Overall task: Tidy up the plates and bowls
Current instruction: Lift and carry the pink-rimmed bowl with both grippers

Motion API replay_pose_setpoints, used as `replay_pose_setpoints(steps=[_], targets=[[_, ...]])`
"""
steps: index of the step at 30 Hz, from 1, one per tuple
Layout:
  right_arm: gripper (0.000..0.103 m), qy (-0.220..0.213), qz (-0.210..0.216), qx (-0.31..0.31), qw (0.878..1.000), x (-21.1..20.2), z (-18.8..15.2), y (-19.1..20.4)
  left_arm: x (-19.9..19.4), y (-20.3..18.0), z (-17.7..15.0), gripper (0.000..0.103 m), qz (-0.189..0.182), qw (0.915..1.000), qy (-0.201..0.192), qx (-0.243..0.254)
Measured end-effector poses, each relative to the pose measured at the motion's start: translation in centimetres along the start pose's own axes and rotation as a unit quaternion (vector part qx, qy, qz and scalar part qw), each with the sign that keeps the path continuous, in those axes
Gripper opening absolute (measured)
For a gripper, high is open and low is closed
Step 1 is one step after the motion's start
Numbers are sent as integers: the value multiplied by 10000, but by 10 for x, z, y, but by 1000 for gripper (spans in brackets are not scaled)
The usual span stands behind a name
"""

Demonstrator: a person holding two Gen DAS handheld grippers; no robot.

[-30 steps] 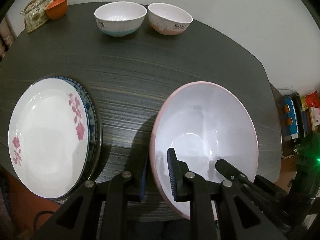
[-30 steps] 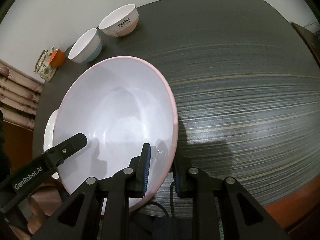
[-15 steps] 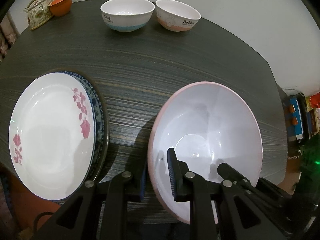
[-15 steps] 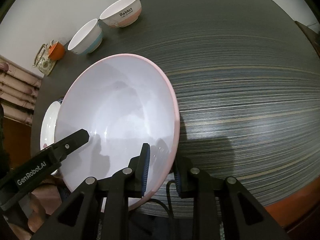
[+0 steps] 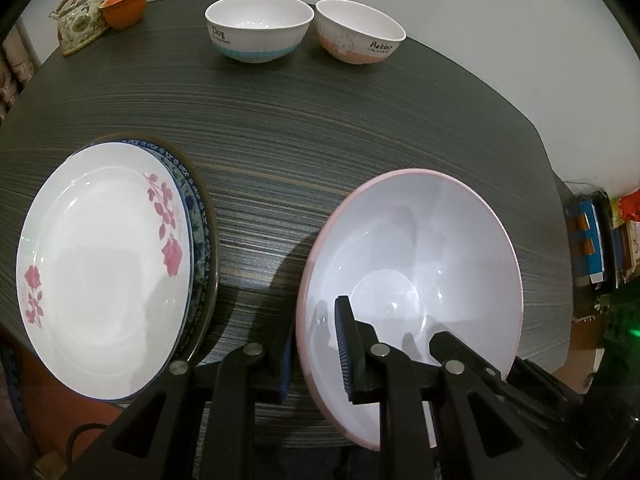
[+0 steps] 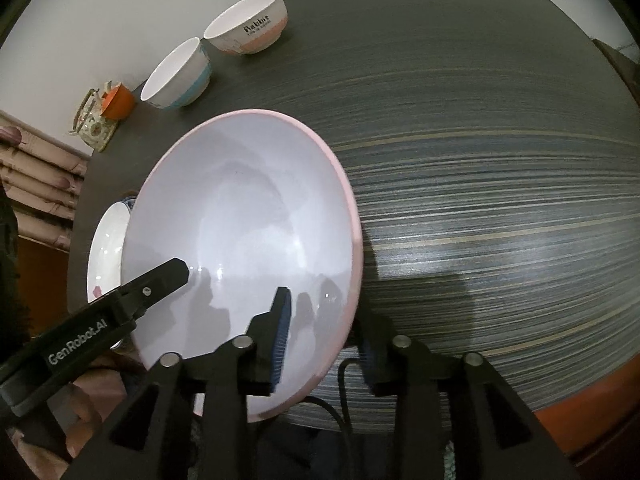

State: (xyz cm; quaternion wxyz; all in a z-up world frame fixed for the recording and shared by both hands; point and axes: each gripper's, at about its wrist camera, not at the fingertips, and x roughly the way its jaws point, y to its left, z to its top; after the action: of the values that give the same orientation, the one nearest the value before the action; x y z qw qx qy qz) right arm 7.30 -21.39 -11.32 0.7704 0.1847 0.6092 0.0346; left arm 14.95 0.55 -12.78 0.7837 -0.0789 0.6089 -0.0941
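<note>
A large white bowl with a pink rim point(image 5: 420, 240) rests near the table's front edge. My left gripper point(image 5: 316, 352) is shut on its left rim, one pad inside and one outside. My right gripper point(image 6: 323, 344) straddles the bowl's point(image 6: 240, 208) right rim. Its jaws are opening, and the inner pad stands clear of the wall. A white plate with pink flowers point(image 5: 100, 260) lies on a blue-patterned plate point(image 5: 198, 216) to the left. Two small bowls, one blue-banded point(image 5: 258, 26) and one pink-banded point(image 5: 360, 32), stand at the far edge.
A floral teapot point(image 5: 80, 20) and an orange cup point(image 5: 124, 6) sit at the far left corner of the dark striped table point(image 5: 280, 120). Bare tabletop point(image 6: 480, 160) stretches to the right of the big bowl. Cluttered shelves point(image 5: 592, 240) lie beyond the table's right edge.
My right gripper's jaws have spread apart around the bowl's rim. My left gripper keeps its grip, and the bowl has barely moved.
</note>
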Motion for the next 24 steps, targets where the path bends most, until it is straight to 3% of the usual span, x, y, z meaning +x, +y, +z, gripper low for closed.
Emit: replay_pose_setpoints(steps=[4, 15, 24], targets=[[40, -52, -12, -36, 10000, -4, -2, 1, -3, 3, 2, 19, -18, 10000, -22, -41], [46, -176, -33, 26, 9998, -11, 1, 1, -12, 6, 5, 24, -12, 9998, -144, -151], [46, -357, -103, 41, 9993, -21, 6, 0, -17, 6, 2, 24, 16, 9997, -193, -150]])
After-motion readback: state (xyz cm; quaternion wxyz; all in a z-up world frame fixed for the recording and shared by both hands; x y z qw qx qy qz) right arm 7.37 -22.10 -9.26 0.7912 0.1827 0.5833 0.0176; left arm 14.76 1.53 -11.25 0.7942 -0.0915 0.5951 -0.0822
